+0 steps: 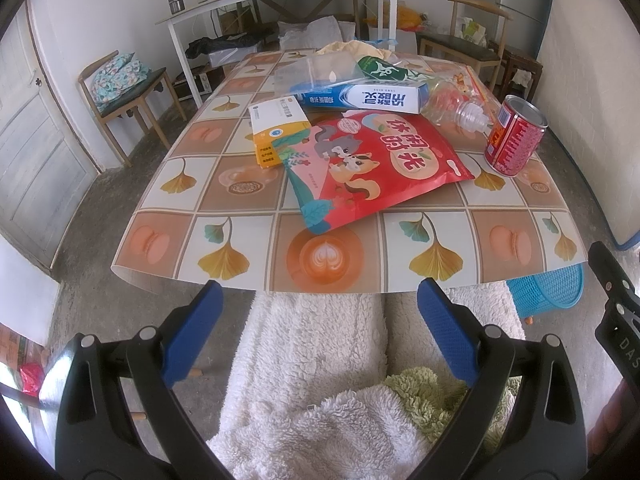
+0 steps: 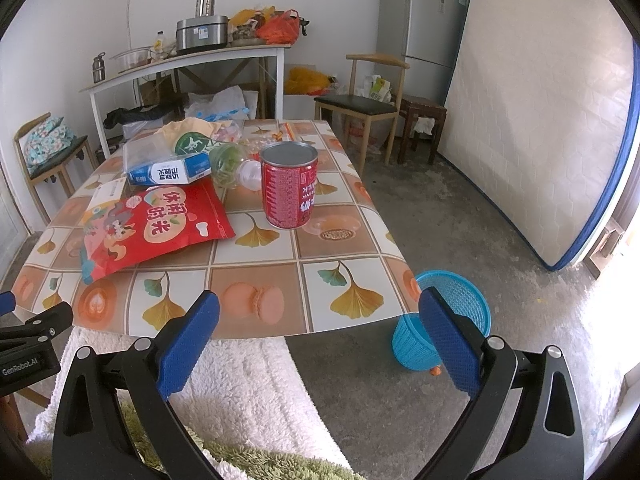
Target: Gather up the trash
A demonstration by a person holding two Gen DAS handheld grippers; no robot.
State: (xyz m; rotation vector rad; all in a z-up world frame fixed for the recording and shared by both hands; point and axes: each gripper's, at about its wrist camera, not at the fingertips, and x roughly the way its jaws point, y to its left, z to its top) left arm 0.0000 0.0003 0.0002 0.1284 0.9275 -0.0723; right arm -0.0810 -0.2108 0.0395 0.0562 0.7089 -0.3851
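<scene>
Trash lies on the patterned table: a red snack bag, a red can standing upright, a blue and white box, a yellow and white box, a clear plastic bottle on its side, and a clear bag. A blue mesh basket stands on the floor by the table's right corner. My left gripper and right gripper are both open and empty, short of the table's near edge.
A white fluffy fabric lies below both grippers. Chairs stand at the left and the back right. A white side table with kitchenware, a fridge and a leaning mattress line the walls.
</scene>
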